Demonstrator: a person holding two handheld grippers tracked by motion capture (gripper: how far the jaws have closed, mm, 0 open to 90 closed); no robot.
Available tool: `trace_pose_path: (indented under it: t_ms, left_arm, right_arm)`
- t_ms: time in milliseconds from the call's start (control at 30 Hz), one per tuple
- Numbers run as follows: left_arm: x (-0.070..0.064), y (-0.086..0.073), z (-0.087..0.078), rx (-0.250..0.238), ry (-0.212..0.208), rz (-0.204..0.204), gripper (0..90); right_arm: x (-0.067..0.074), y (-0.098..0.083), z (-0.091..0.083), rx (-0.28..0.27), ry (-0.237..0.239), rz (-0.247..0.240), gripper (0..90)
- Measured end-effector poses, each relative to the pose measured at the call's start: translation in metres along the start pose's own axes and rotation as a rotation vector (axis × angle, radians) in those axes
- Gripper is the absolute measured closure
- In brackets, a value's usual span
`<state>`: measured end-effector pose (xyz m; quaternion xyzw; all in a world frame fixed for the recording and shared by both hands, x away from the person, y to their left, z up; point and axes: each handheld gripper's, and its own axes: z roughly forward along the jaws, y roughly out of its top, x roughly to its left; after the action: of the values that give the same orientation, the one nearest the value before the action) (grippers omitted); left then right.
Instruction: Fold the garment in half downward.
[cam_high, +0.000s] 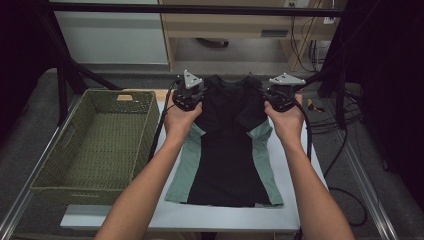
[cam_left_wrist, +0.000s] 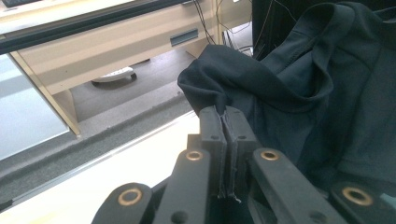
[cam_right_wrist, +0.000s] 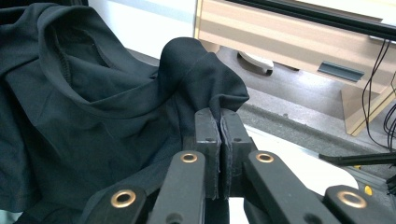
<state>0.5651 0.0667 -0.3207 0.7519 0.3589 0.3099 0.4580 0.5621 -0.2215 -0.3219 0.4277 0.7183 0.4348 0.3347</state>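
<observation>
A black shirt (cam_high: 227, 150) with pale green side panels lies lengthwise on the white table (cam_high: 165, 217), its hem toward me. Its top end is lifted off the table by both grippers. My left gripper (cam_high: 188, 95) is shut on the shirt's left shoulder fabric (cam_left_wrist: 210, 88), a pinch of cloth showing between the closed pads (cam_left_wrist: 212, 135). My right gripper (cam_high: 280, 95) is shut on the right shoulder fabric (cam_right_wrist: 201, 70), which bunches above its closed pads (cam_right_wrist: 208, 135). The collar (cam_right_wrist: 65, 56) sags between the two grips.
A green woven basket (cam_high: 65, 170) stands at the left of the table, nothing in it. Black frame bars and cables (cam_high: 345, 115) run along the right side. A wooden desk (cam_high: 225, 25) stands beyond the table's far edge.
</observation>
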Motion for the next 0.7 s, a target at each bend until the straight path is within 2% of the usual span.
trace_pose_path:
  t_ms: [500,700]
  left_arm:
    - [-0.002,-0.008,0.003,0.009,-0.004,-0.009,87.7]
    - [-0.005,-0.013,0.006,0.024,-0.002,0.005,87.6]
  right_arm:
    - [0.001,-0.007,0.003,0.009,0.007,0.014,88.1]
    - [0.003,-0.013,0.005,0.013,0.01,0.019,88.1]
